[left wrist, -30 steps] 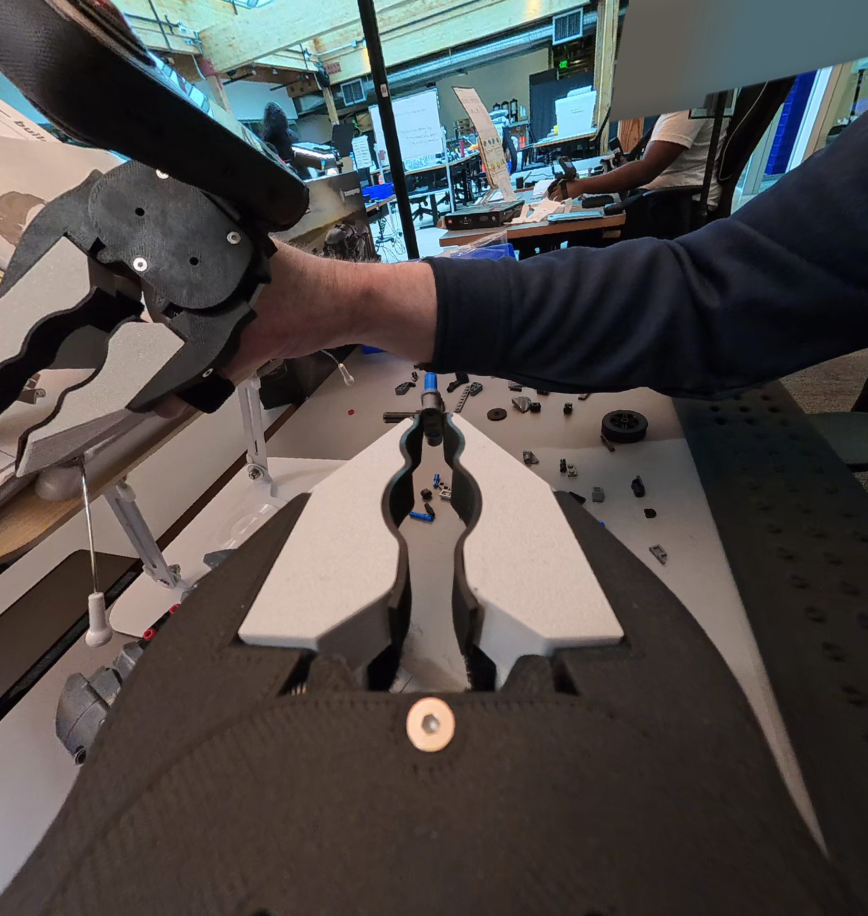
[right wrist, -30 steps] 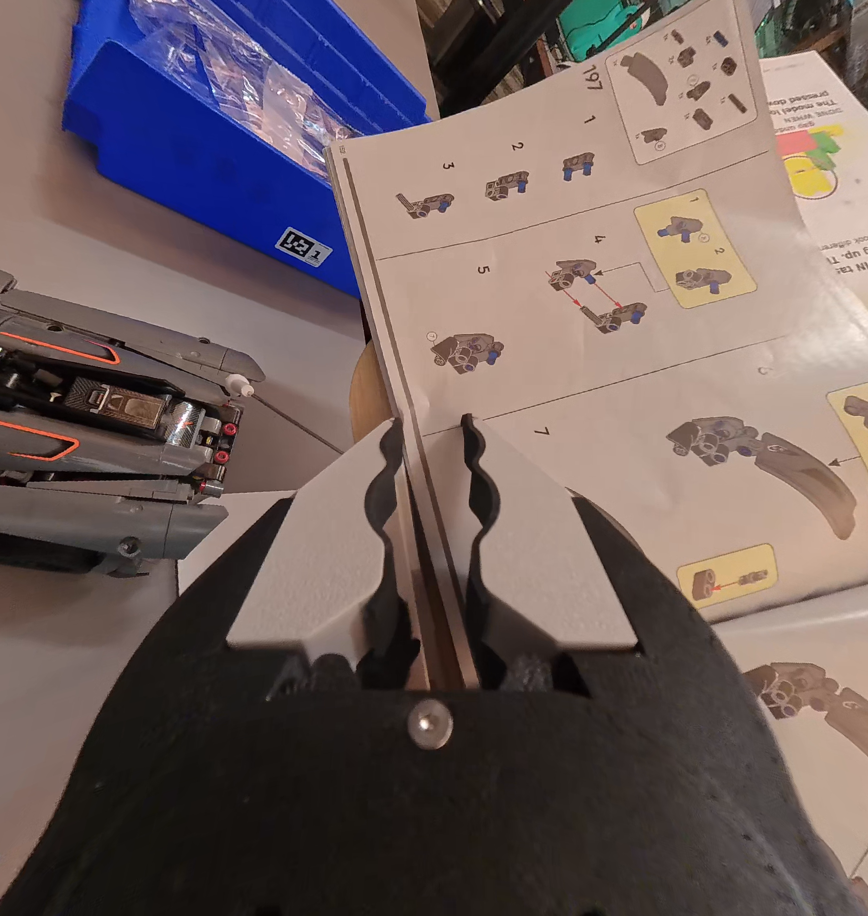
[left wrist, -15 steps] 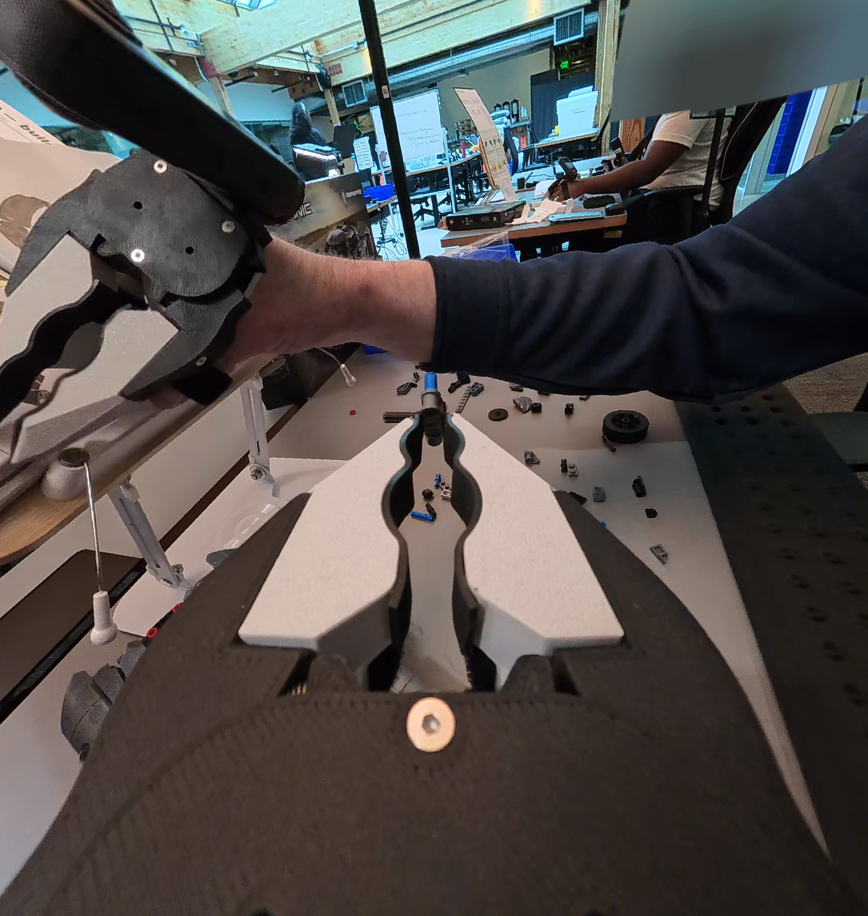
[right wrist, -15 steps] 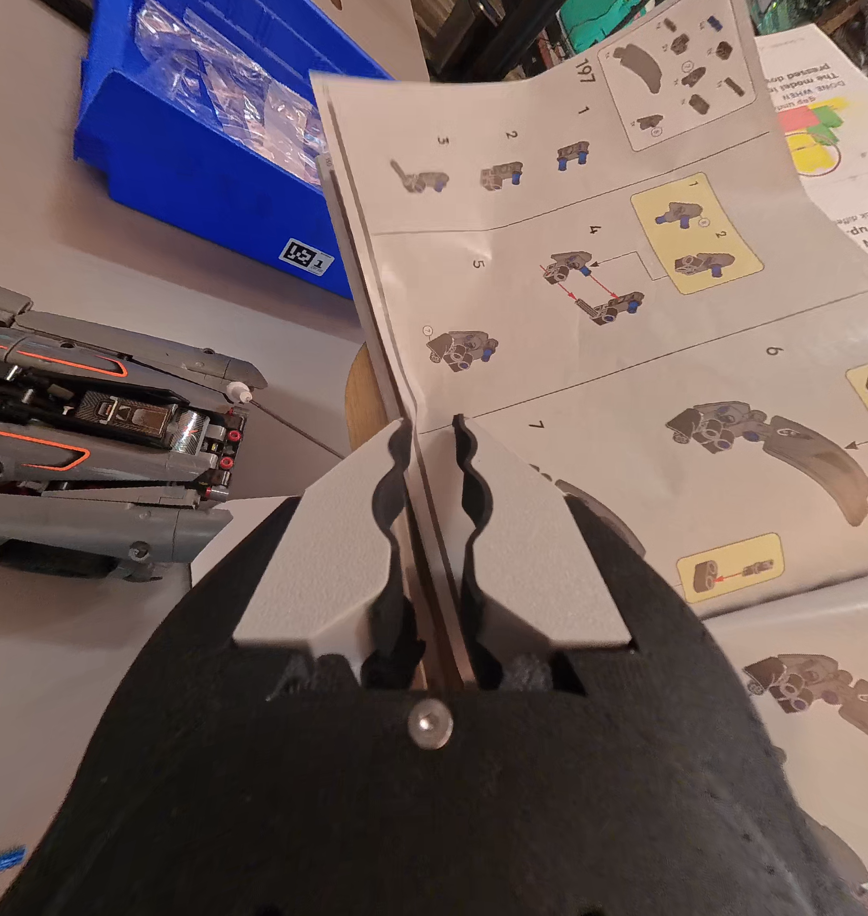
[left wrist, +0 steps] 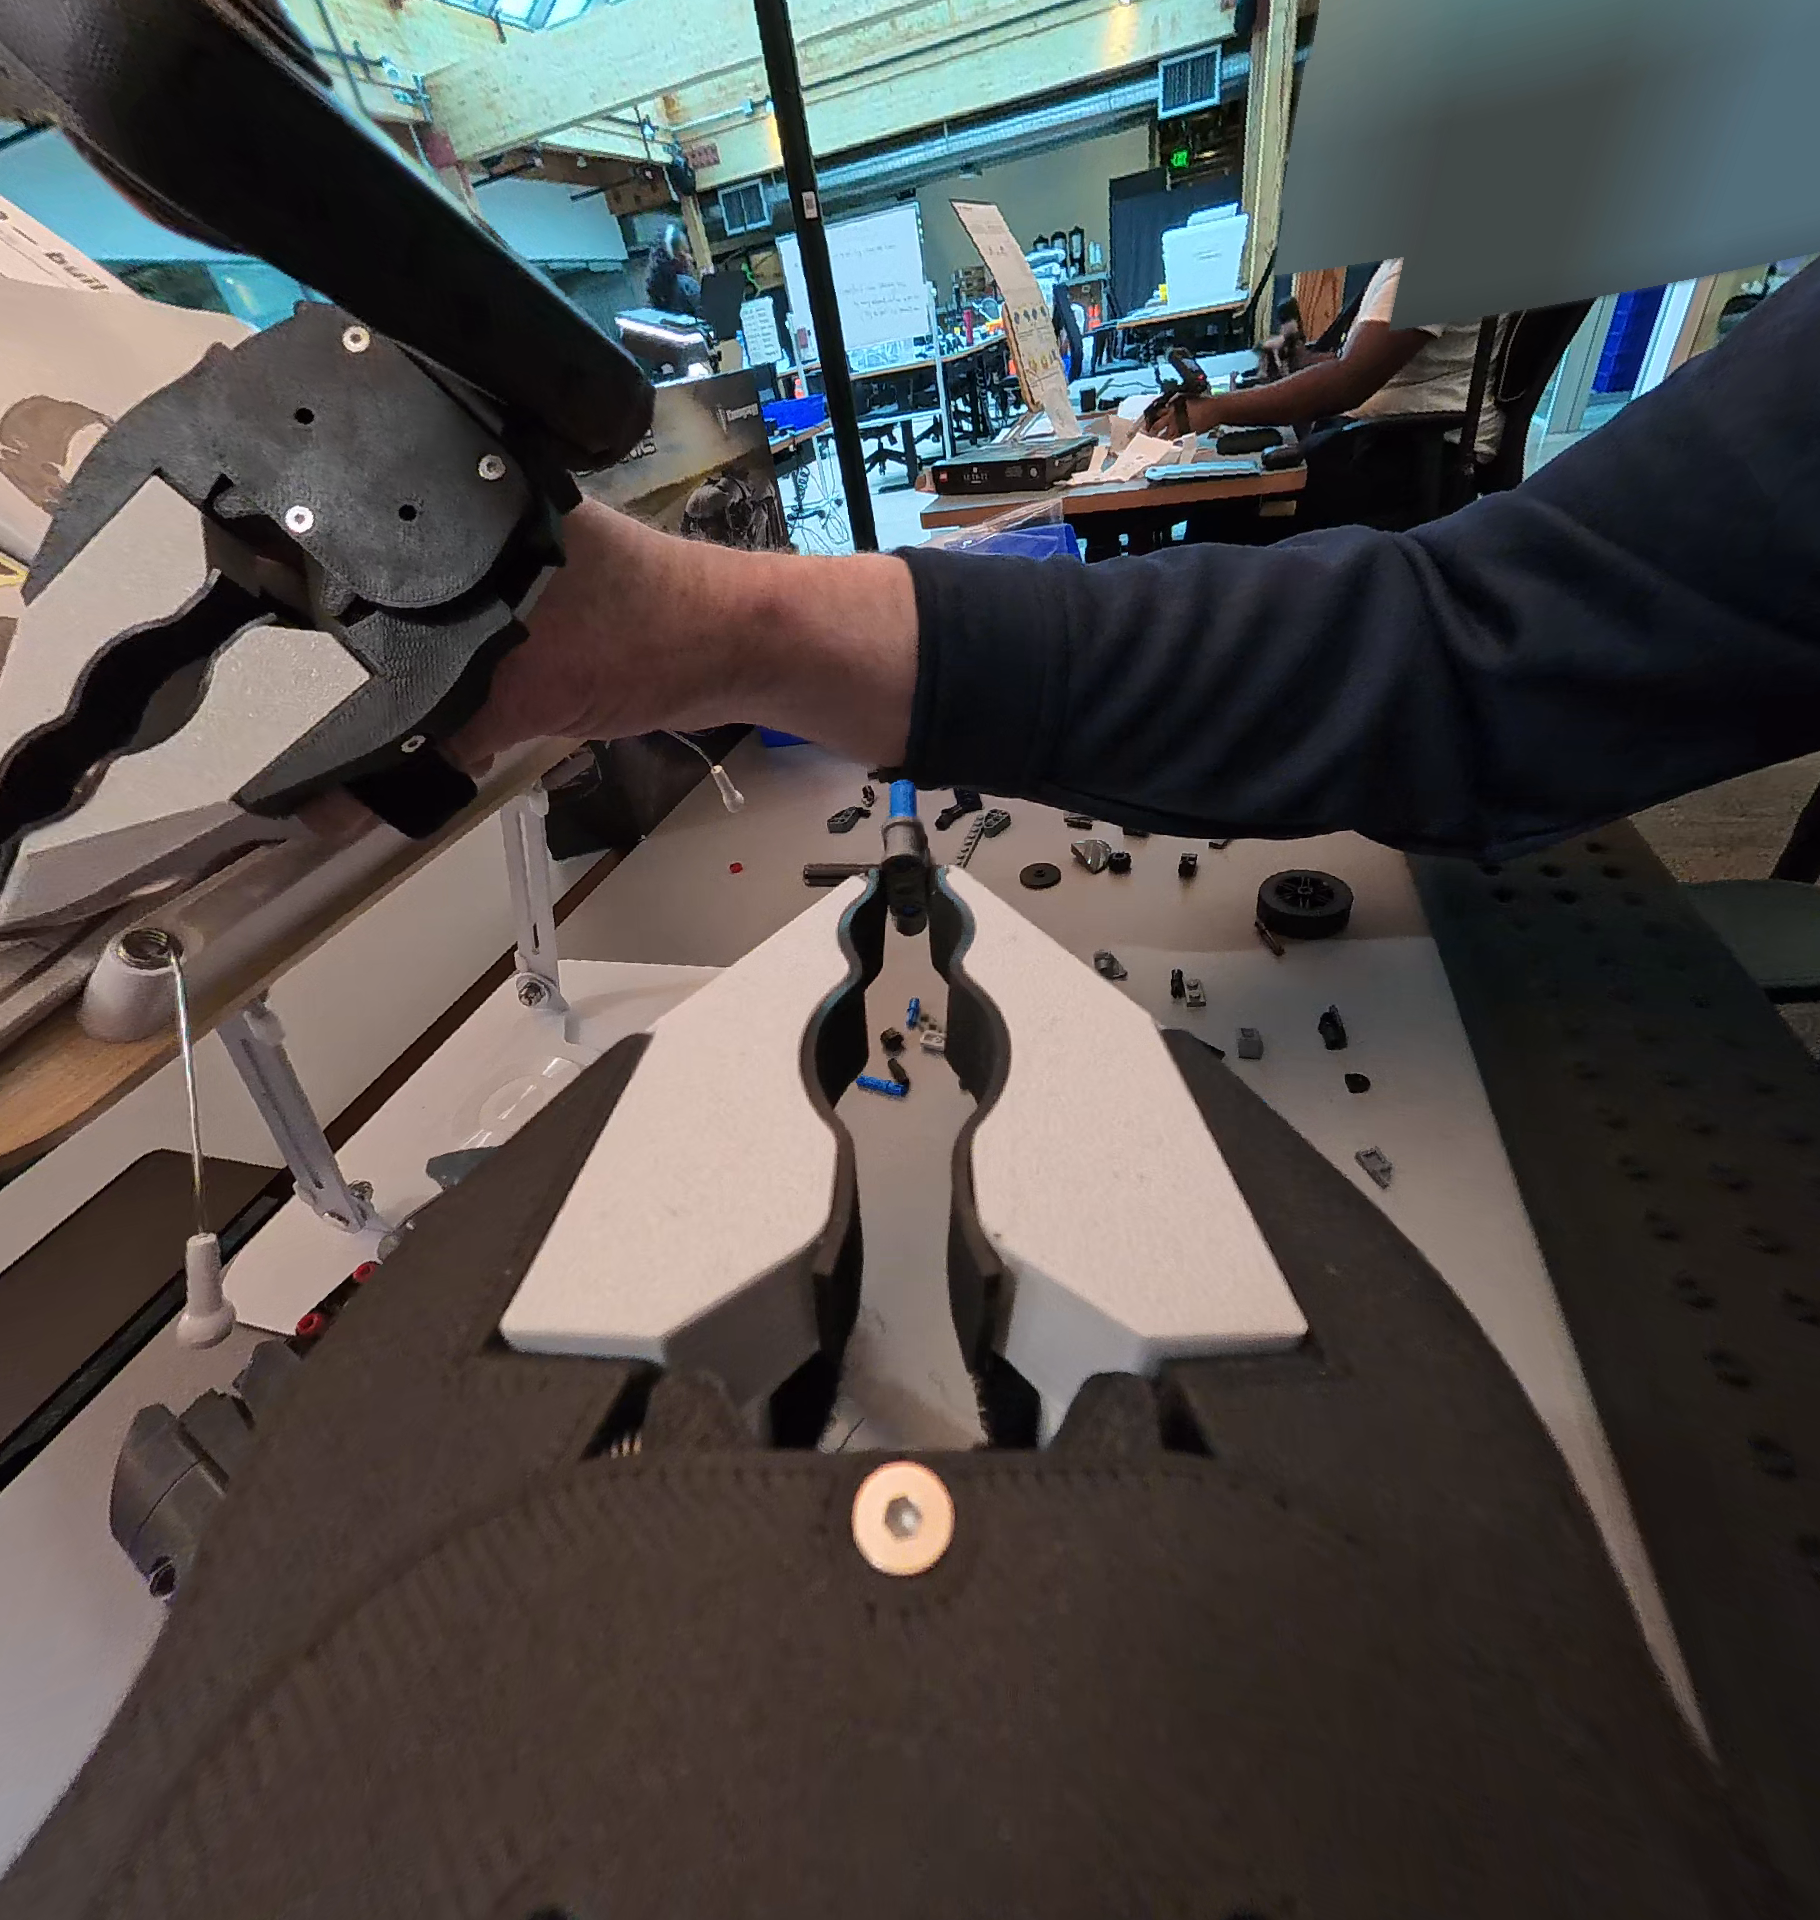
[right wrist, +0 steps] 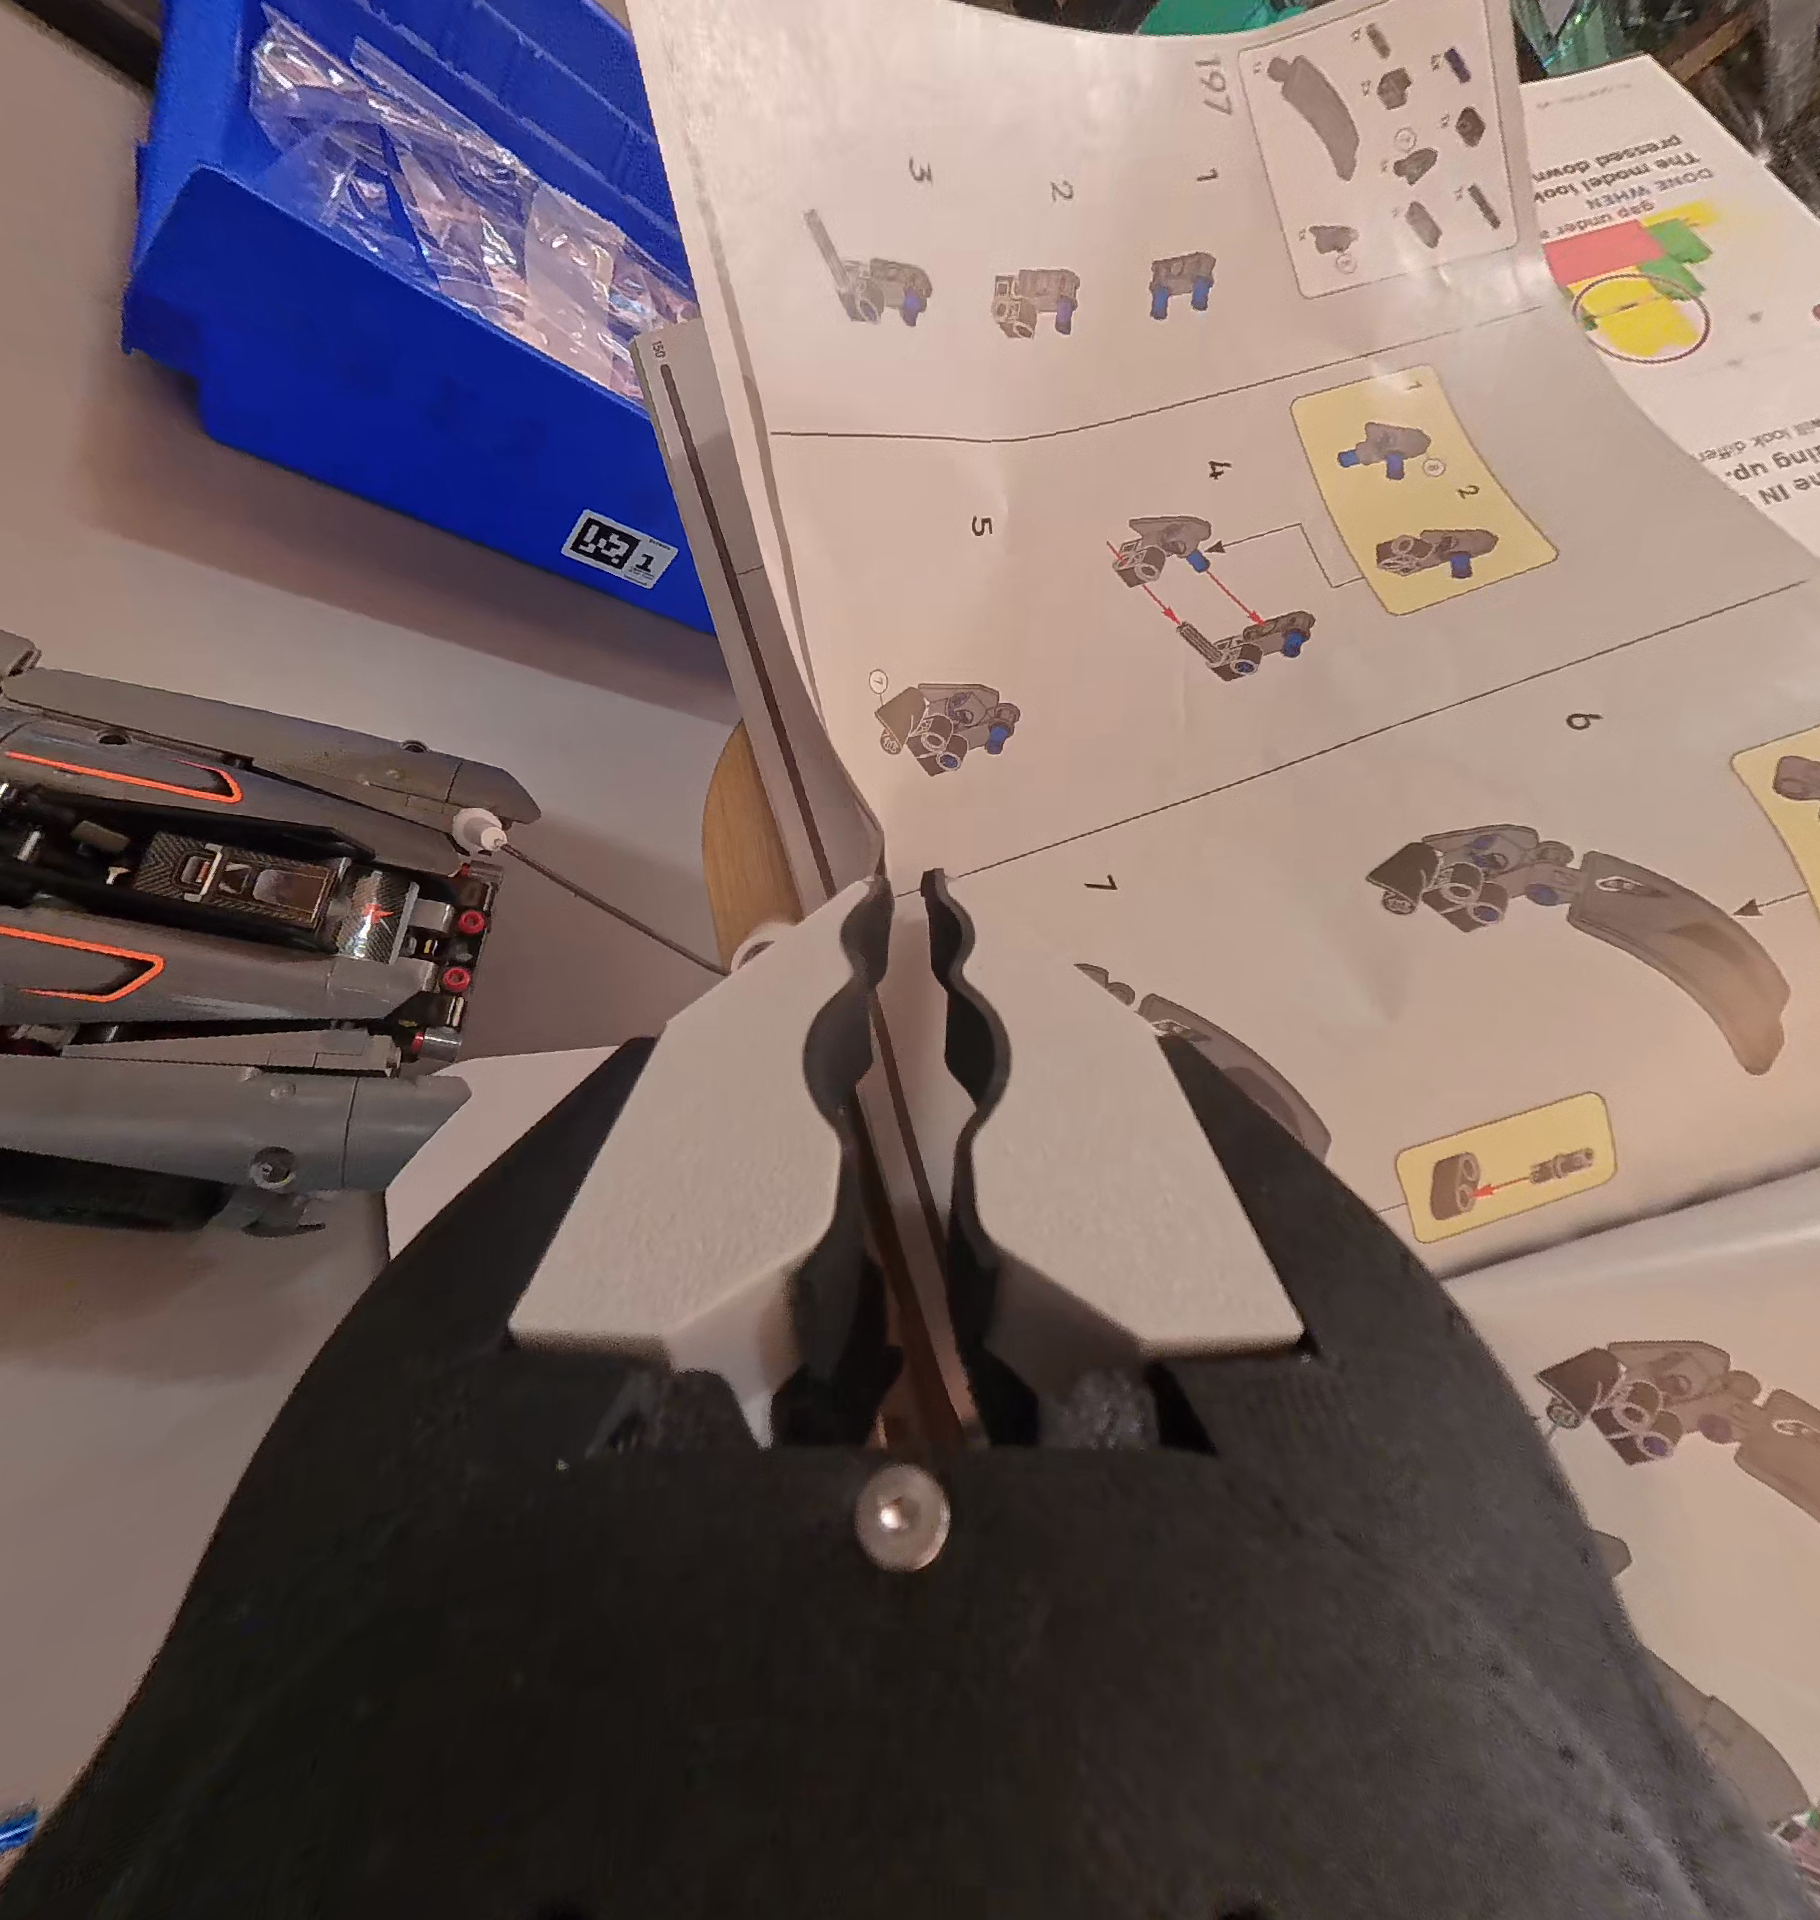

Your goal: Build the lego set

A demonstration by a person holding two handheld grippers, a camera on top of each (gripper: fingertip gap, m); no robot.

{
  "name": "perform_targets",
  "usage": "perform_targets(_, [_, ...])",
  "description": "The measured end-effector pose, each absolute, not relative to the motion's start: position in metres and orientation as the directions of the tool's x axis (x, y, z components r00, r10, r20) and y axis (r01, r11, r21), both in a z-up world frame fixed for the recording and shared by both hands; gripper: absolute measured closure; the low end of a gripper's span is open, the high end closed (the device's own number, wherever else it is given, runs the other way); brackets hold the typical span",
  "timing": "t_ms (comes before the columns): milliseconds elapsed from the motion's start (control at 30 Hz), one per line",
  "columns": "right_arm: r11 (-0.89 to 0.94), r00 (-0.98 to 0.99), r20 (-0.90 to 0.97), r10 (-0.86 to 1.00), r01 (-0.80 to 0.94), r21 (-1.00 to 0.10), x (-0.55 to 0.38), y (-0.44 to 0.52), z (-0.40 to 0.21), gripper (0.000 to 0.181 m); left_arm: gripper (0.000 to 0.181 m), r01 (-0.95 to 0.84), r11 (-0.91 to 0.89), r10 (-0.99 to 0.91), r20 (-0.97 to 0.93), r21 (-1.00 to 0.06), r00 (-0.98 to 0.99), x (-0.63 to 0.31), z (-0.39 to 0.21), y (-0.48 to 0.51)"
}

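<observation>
My left gripper [left wrist: 906, 896] is shut on a small grey piece with a blue pin [left wrist: 903, 844], held upright at its fingertips above the white table [left wrist: 1290, 1122]. My right gripper [right wrist: 906, 883] is shut on the edge of a page of the instruction booklet [right wrist: 1249, 644] and holds that page lifted and curled. In the left wrist view the right gripper [left wrist: 12, 821] is at the upper left, held by a hand over the booklet [left wrist: 44, 343]. The grey lego car with orange lines [right wrist: 210, 935] lies left of the booklet.
Loose small lego parts [left wrist: 1192, 992] and a black wheel [left wrist: 1303, 904] are scattered on the table beyond the left gripper. A blue bin with plastic bags [right wrist: 386, 343] stands behind the car. The booklet rests on a wooden board on a metal stand [left wrist: 293, 1122]. A dark perforated mat [left wrist: 1664, 1195] lies right. There is about 20 cm between the tips of the two grippers.
My right gripper has raised and pulled the page, which now bends and curls more. The left gripper holds still with its piece.
</observation>
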State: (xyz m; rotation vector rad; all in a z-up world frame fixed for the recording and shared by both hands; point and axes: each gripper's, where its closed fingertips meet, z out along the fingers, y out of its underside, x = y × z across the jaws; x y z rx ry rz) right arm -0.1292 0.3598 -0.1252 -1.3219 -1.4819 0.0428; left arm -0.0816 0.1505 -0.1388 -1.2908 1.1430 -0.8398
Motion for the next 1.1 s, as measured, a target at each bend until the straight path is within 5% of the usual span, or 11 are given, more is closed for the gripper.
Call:
perform_targets(400, [0.373, 0.230, 0.672, 0.704, 0.685, -0.625, -0.130, 0.360, -0.124, 0.181, 0.176, 0.151, -0.076, -0.981, 0.101, -0.986, 0.167, -0.103, -0.117, 0.158])
perform_targets(1100, [0.376, 0.261, 0.668, 0.697, 0.659, -0.651, -0.127, 0.354, -0.115, 0.171, 0.176, 0.130, -0.076, -0.979, 0.099, -0.989, 0.180, -0.104, -0.121, 0.161])
